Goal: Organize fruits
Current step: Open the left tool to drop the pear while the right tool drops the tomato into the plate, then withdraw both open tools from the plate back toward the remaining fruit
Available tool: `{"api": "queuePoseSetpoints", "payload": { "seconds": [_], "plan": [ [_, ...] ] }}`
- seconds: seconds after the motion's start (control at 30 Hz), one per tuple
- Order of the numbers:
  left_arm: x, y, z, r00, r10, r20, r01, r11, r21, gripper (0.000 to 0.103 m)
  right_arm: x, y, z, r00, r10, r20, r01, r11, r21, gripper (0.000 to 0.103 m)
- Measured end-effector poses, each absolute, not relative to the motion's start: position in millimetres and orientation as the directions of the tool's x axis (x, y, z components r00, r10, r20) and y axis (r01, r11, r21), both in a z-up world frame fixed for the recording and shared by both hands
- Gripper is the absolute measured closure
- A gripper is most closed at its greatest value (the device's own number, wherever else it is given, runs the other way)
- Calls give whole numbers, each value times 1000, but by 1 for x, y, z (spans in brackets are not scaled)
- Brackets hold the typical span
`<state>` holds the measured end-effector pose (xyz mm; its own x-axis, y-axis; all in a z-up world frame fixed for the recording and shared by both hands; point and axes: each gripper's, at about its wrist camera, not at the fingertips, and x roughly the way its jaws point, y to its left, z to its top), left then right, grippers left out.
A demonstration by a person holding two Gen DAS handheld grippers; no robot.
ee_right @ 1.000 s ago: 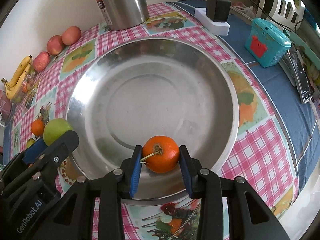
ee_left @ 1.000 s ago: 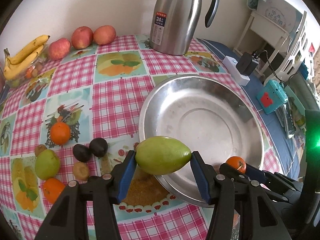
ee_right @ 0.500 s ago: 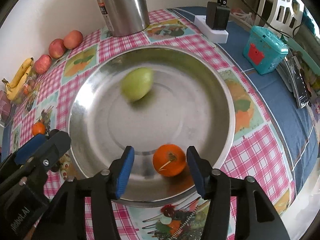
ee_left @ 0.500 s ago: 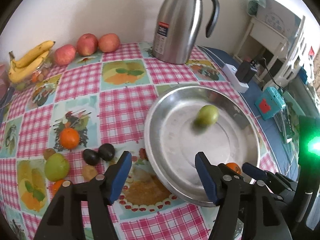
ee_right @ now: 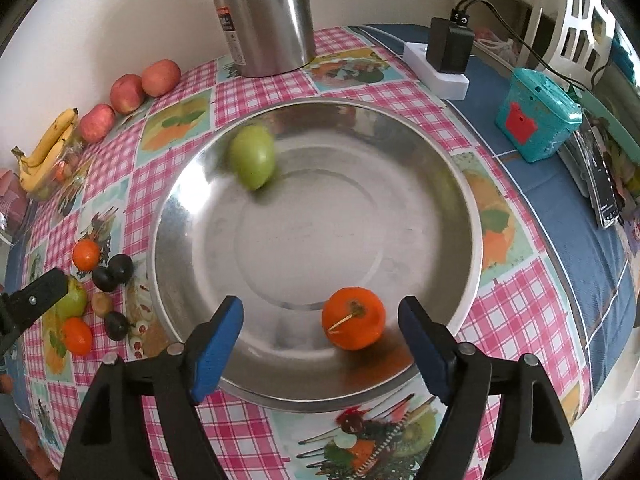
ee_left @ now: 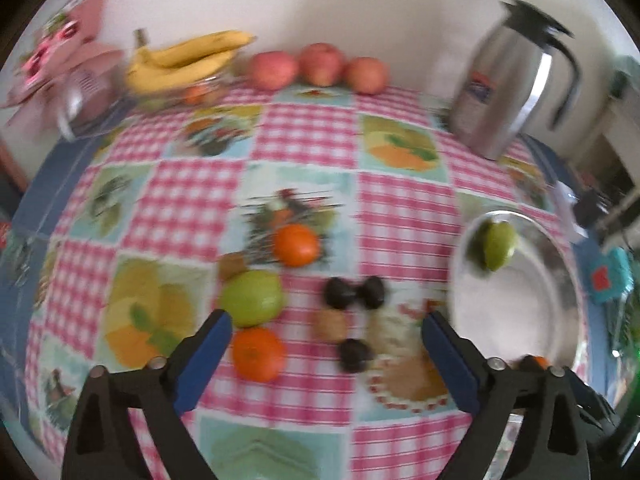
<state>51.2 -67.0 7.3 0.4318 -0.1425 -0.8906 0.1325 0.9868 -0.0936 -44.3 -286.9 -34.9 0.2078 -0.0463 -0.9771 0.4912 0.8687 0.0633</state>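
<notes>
A green fruit (ee_right: 253,156) and an orange (ee_right: 353,318) lie loose in the steel plate (ee_right: 312,232). My right gripper (ee_right: 320,316) hovers over the plate's near side, jaws opening, the orange between them but untouched. My left gripper (ee_left: 326,332) is wide and still opening, with nothing held. It hangs over loose fruit on the checked cloth: two oranges (ee_left: 258,354), a green fruit (ee_left: 251,298), three dark plums (ee_left: 354,355) and a brown fruit (ee_left: 329,325). In the blurred left wrist view the plate (ee_left: 532,292) is at the right.
A steel jug (ee_right: 264,16) stands behind the plate. Three apples (ee_left: 320,64) and bananas (ee_left: 188,60) line the wall. A power strip with an adapter (ee_right: 444,56) and a teal box (ee_right: 536,116) sit right of the plate on blue cloth.
Both grippers opened. The green fruit dropped from the left one and rolled across the plate; the orange left the right pads. The left gripper swung left, away from the plate.
</notes>
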Motion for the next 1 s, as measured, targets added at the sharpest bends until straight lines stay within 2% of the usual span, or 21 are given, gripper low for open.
{"api": "queuePoseSetpoints", "payload": {
  "seconds": [0.27,0.33,0.37,0.4,1.0],
  "plan": [
    [55,-29,-6,426,-36,-904,32,999,-25,0,-41,-280,-37,201,-39,-979,471,880,62,22],
    [54,-24,-6,433,-15,-901,21,1000,-7,0,-40,-276,-37,203,-33,-979,458,886,65,15],
    [54,-22,-6,437,-7,-900,15,1000,0,0,-39,-273,-36,206,-30,-978,450,891,67,6],
    [54,-19,-6,441,1,-898,9,1000,6,0,-39,-270,-36,211,-28,-977,442,894,70,5],
    [54,24,9,510,77,-857,-73,996,46,0,-10,-212,17,332,18,-943,326,936,133,5]
  ]
}}
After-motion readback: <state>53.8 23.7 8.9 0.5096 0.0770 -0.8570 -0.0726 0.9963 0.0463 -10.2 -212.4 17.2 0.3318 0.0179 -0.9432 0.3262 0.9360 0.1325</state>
